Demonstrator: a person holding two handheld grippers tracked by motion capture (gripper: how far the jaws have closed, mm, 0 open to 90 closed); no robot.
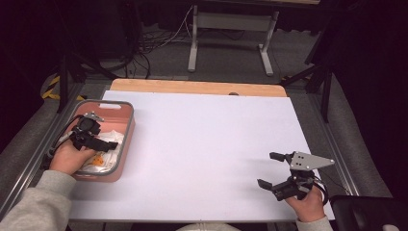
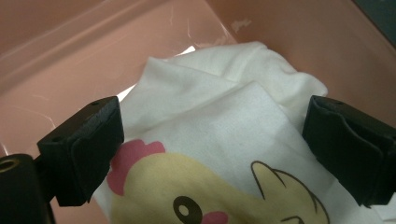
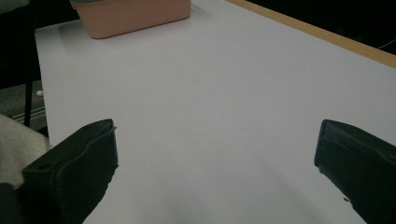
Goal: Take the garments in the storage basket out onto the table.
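Both tongs gape: left tongs straddle the folded white cloth in the pink bin; right tongs hold nothing.

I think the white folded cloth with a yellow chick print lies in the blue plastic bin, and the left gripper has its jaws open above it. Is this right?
Not quite: the bin is pink, not blue, as the left gripper view shows. The white folded cloth with a yellow chick print does lie in it, and the left gripper has its jaws open above it.
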